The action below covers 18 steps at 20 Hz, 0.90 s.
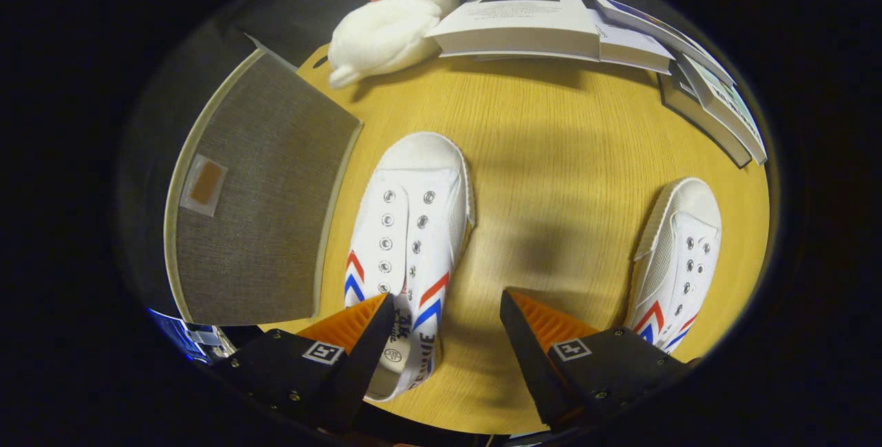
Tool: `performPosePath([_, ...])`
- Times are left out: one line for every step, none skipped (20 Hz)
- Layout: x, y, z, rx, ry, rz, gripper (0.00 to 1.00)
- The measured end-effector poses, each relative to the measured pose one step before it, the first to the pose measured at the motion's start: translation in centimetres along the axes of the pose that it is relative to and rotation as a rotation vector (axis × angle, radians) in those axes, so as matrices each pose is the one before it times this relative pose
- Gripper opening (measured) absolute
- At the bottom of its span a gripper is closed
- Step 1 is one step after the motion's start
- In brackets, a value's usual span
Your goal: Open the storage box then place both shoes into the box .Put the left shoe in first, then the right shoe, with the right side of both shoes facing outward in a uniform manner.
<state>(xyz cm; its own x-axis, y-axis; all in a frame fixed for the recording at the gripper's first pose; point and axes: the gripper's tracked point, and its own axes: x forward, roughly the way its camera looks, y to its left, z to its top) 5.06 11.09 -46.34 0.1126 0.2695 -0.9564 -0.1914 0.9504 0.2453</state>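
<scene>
Released hand-held gripper [448,309] hovers over one of two shoes [406,240] [679,261]; one storage box [255,192] alongside.

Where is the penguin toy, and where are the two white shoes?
penguin toy [383,37]: gripper view, on its white belly.
nearer shoe [408,213]: gripper view, on its tongue, just ahead of the open gripper [448,316].
farther shoe [679,254]: gripper view, on its upper, beside the other finger.

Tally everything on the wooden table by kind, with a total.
Shoes: 2, one white shoe reaching between the open gripper fingers, the other shoe beside the right finger
Storage box: 1
Plush penguin: 1
Books: about 4, stacked
Total: about 8
</scene>
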Motion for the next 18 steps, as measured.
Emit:
performPosePath([-0.495, 0.366, 0.284, 0.00808, -0.00839, 0.01041, 0.94])
performPosePath([0.635, 0.233, -0.016, -0.00279, -0.00106, 0.0158, 0.87])
performPosePath([0.323, 0.604, 0.041, -0.00555, 0.00257, 0.02709, 0.82])
performPosePath([0.255, 0.52, -0.148, 0.02138, 0.00642, 0.02089, 0.64])
performPosePath([-0.993, -0.316, 0.325, -0.00293, 0.00114, -0.01094, 0.47])
performPosePath([0.098, 0.454, -0.159, 0.03018, -0.00041, 0.00224, 0.29])
performPosePath([-0.299, -0.353, 0.115, 0.01811, -0.00272, 0.00248, 0.12])
performPosePath([1.037, 0.068, -0.369, 0.0053, 0.0075, 0.00452, 0.04])
performPosePath([-0.709, -0.094, 0.174, -0.00071, 0.00693, -0.00559, 0.04])
performPosePath([-0.168, 0.03, -0.05, 0.00396, 0.00981, -0.00536, 0.03])
performPosePath([-0.235, 0.234, -0.016, 0.01726, 0.00645, 0.00536, 0.03])
performPosePath([-0.326, 0.261, -0.077, 0.02062, 0.01016, 0.01076, 0.03])
performPosePath([-0.485, 0.25, -0.093, 0.01809, 0.0052, 0.00985, 0.03])
performPosePath([-0.633, 0.27, 0.032, 0.01305, 0.00151, 0.00638, 0.03])
performPosePath([-0.728, 0.235, 0.11, 0.00701, -0.00341, 0.0064, 0.03])
performPosePath([-0.812, 0.217, 0.029, 0.00495, -0.00268, 0.00096, 0.03])
performPosePath([-0.888, 0.223, 0.038, 0.00297, -0.00067, -0.00362, 0.03])
performPosePath([-0.948, 0.29, 0.109, 0.00346, -0.00226, -0.00436, 0.03])
